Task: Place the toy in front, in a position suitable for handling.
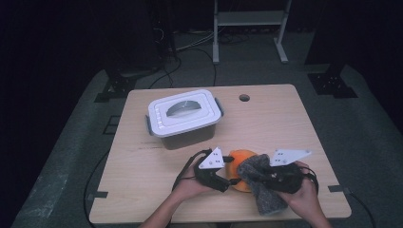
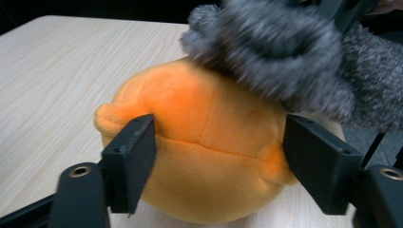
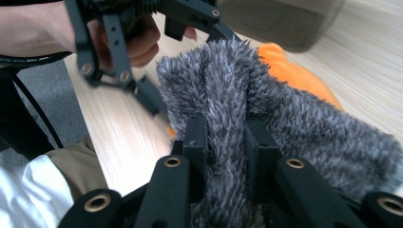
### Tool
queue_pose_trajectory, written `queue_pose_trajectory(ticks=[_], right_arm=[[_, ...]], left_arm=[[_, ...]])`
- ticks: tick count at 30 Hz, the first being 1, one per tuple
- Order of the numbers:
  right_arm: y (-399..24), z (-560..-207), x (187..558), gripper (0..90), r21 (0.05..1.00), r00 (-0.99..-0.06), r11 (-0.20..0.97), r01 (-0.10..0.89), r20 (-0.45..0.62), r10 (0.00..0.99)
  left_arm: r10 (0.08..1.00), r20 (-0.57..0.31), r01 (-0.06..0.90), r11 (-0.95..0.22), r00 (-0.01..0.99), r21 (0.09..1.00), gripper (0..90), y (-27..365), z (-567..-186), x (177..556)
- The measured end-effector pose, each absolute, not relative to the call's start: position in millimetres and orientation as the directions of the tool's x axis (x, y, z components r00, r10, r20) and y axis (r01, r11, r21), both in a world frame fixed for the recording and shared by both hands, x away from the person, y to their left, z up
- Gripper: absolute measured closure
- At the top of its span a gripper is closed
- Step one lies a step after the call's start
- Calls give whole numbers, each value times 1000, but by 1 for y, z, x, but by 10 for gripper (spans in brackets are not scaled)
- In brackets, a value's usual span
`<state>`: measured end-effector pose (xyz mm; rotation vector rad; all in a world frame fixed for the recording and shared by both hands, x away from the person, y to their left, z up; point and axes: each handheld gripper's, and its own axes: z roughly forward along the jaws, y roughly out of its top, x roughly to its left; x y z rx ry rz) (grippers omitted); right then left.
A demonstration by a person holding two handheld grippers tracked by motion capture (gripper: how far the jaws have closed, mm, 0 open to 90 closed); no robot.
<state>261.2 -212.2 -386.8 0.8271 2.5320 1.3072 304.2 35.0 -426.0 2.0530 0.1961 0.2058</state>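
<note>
A round orange plush (image 1: pixel 239 158) (image 2: pixel 209 142) lies on the wooden table (image 1: pixel 285 123) near its front edge. The jaws of my left gripper (image 1: pixel 231 177) (image 2: pixel 218 156) stand on either side of the plush, close against its flanks without squeezing it. A grey fuzzy cloth (image 1: pixel 260 185) (image 2: pixel 285 52) (image 3: pixel 294 128) is draped over the plush's right side and top. My right gripper (image 1: pixel 267 178) (image 3: pixel 225 137) is shut on a fold of that cloth, and the orange plush (image 3: pixel 294 71) peeks out behind it.
A white lidded storage box (image 1: pixel 184 116) with grey latches stands behind the plush, left of centre. A cable hole (image 1: pixel 244 98) sits near the table's far edge. A metal stand (image 1: pixel 249 19) is on the floor beyond the table.
</note>
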Motion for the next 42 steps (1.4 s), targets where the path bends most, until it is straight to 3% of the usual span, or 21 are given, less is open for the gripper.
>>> queue_pose_trajectory(ticks=[10,14,19,24,28,38,42], right_arm=[[-229,-404,258,736,752,-812,473,460,141,566],[-233,-391,260,736,770,-806,457,444,121,580],[-228,-376,287,733,777,-801,450,440,112,589],[-227,-389,293,733,756,-800,452,473,152,581],[-231,-394,279,734,756,-804,454,472,157,573],[-205,-362,274,733,765,-849,514,387,78,523],[-196,-366,282,734,736,-858,556,387,66,509]], left_arm=[[218,89,30,-490,972,871,249,36,-427,302],[207,104,12,-494,973,869,252,34,-426,301],[211,110,10,-497,971,868,250,35,-426,300],[284,100,51,-480,954,876,134,40,-422,303],[261,29,106,-488,965,866,192,36,-427,305],[205,121,0,-506,971,863,230,23,-424,291],[215,107,19,-512,971,859,232,27,-427,293]])
